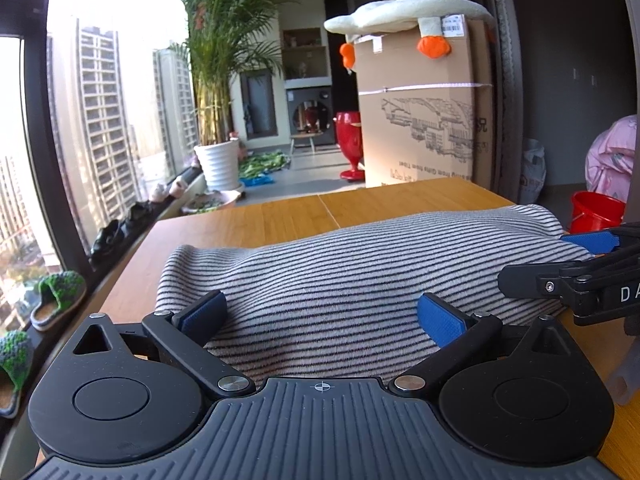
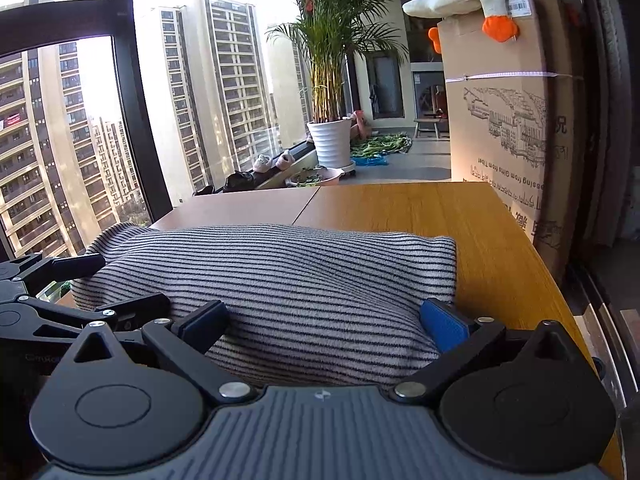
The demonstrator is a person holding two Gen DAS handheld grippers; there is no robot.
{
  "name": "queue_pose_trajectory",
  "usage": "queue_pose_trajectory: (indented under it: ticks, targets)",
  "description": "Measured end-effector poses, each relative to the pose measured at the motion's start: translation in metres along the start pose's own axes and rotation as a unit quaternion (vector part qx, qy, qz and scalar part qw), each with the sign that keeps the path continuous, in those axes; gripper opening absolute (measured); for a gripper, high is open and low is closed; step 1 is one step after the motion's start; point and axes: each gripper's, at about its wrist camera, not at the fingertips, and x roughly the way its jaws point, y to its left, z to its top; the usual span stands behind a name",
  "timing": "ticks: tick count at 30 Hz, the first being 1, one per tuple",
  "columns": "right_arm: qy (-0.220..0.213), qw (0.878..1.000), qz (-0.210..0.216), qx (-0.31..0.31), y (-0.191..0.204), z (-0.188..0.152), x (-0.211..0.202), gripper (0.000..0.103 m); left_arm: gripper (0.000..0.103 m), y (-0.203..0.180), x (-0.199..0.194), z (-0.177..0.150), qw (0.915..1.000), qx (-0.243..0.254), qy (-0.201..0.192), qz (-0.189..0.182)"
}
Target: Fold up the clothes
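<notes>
Left wrist view: left hand-held gripper (image 1: pixel 320 316) wide, fingers astride striped garment (image 1: pixel 360 264).
Right hand-held gripper (image 2: pixel 324 320): wide, same.
Garment: folded, near desk (image 2: pixel 420 208) edge.

One striped garment (image 1: pixel 352 276) lies folded on one table (image 1: pixel 280 220). Two grippers show, the left gripper (image 1: pixel 322 316) and the right gripper (image 2: pixel 324 318). One cardboard box (image 1: pixel 424 120) carries one plush goose (image 1: pixel 404 14). One potted palm (image 1: pixel 218 160), one red bucket (image 1: pixel 596 210), and perhaps five slippers (image 1: pixel 58 296) along the sill

Potted palm (image 1: pixel 218 80), cardboard box (image 1: pixel 424 104), red bucket (image 1: pixel 596 210)
</notes>
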Motion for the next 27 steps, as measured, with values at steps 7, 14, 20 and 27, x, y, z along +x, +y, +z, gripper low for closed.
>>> queue_pose_trajectory:
  ticks: [7, 14, 20, 27]
  targets:
    - [-0.002, 1.000, -0.007, -0.005, 0.0013, -0.0002, 0.0001, 0.103, 0.103, -0.0007, 0.0020, -0.0002, 1.0000, -0.001, -0.001, -0.001]
    - [0.000, 1.000, -0.014, -0.010, 0.0023, -0.0008, 0.0014, 0.103, 0.103, -0.0007, 0.0019, 0.0002, 1.0000, -0.002, -0.002, -0.002]
    - [0.001, 1.000, -0.020, -0.011, 0.0041, 0.0001, 0.0043, 0.103, 0.103, 0.0016, 0.0011, -0.0005, 1.0000, -0.007, -0.004, -0.006]
    - [0.001, 1.000, -0.027, -0.010, 0.0055, 0.0010, 0.0065, 0.103, 0.103, 0.0040, -0.0005, -0.0018, 0.9999, -0.010, -0.005, -0.009]
